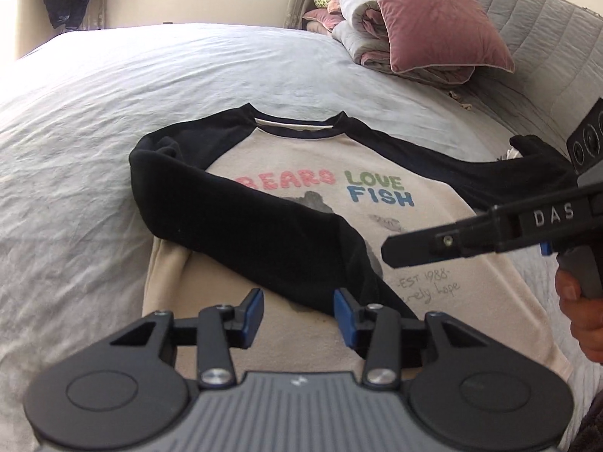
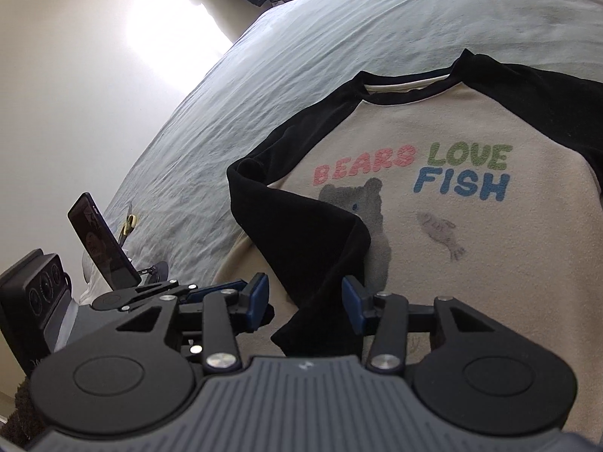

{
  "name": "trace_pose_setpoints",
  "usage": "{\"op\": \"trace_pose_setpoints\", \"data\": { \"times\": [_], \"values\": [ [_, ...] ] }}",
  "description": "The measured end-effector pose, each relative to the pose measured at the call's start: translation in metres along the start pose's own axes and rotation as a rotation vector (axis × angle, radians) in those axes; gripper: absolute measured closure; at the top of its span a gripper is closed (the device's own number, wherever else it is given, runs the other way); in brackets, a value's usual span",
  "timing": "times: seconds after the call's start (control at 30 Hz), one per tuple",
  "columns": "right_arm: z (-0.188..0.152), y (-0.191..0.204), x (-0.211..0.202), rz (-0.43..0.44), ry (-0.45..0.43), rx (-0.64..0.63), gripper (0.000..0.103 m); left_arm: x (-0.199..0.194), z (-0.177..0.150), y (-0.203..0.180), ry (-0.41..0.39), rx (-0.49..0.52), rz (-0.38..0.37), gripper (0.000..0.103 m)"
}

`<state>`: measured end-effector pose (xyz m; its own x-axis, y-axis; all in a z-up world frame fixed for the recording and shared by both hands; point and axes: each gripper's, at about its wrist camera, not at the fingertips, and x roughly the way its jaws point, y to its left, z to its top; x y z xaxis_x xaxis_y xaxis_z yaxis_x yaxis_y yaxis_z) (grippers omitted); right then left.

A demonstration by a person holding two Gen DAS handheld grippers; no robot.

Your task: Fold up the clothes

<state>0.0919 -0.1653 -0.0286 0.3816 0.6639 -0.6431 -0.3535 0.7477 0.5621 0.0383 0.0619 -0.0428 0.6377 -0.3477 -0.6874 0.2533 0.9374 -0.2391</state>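
Observation:
A cream sweatshirt (image 1: 301, 154) with black raglan sleeves and a "BEARS LOVE FISH" print lies face up on the bed, also in the right wrist view (image 2: 490, 282). One black sleeve (image 1: 264, 233) is folded slantwise across the chest, and its cuff end (image 2: 301, 324) reaches the hem side. The other sleeve (image 1: 486, 177) stretches out to the right. My left gripper (image 1: 299, 316) hovers open over the lower front, the cuff just beyond its right finger. My right gripper (image 2: 306, 299) is open above the cuff end, pads off the cloth. Its fingers (image 1: 407, 250) enter the left wrist view from the right.
The pale blue bed sheet (image 1: 132, 86) spreads wide to the left and far side. A pink pillow (image 1: 433, 19) leans on folded quilts (image 1: 361, 41) by the grey padded headboard (image 1: 546, 45). A hand (image 1: 580, 301) holds the right gripper's grip. A phone (image 2: 101, 241) sits on the left gripper.

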Motion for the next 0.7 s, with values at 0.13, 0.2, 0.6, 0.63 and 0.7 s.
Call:
{"op": "trace_pose_setpoints", "data": {
  "times": [0.13,0.2,0.6,0.63,0.7],
  "values": [
    [-0.004,0.013,0.005,-0.016,0.021,-0.080,0.057,0.003,-0.001,0.012,0.028,-0.095,-0.027,0.068],
    [-0.006,0.014,0.012,-0.016,0.042,-0.069,0.057,0.003,0.001,0.011,0.022,-0.067,0.014,0.068],
    [-0.003,-0.013,0.012,-0.063,0.018,0.051,0.093,0.005,-0.002,0.009,0.046,-0.097,-0.098,0.060],
    [-0.001,-0.018,0.006,-0.050,0.003,0.081,0.093,0.007,-0.003,0.010,0.061,-0.139,-0.134,0.060],
    [0.003,-0.025,-0.004,-0.025,-0.017,0.129,0.093,0.015,-0.007,0.016,0.100,-0.251,-0.212,0.060]
  ]
}}
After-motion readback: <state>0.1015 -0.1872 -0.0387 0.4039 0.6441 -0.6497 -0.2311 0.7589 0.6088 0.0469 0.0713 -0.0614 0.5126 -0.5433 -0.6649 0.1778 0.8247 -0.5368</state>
